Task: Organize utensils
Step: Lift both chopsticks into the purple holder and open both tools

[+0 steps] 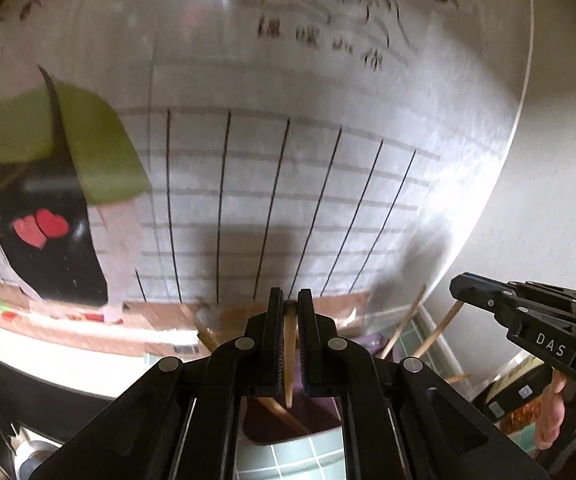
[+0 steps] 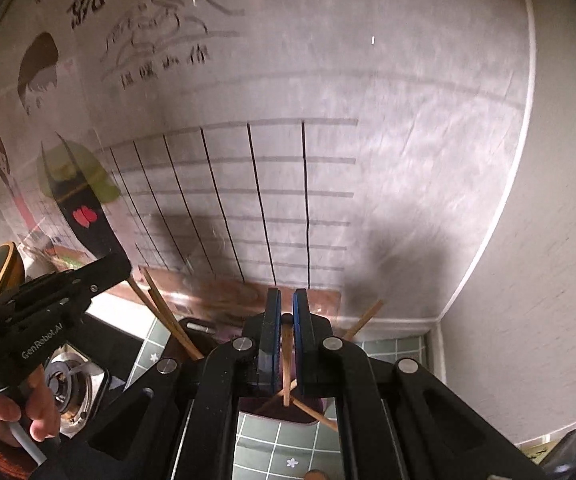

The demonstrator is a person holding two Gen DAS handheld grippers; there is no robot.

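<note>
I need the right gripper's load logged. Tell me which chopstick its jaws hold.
The upright chopstick clamped between the right gripper jaws; the other chopsticks lean loose in the holder.

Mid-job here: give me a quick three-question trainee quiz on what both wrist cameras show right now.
1. True or false: the left gripper is empty.
2. What does the right gripper hold? A) spoon B) chopstick C) fork
3. Fill in: below both grippers stands a dark purple ____ with more sticks in it.

Key: 1 false, it clamps a chopstick; 2 B; 3 holder.
</note>
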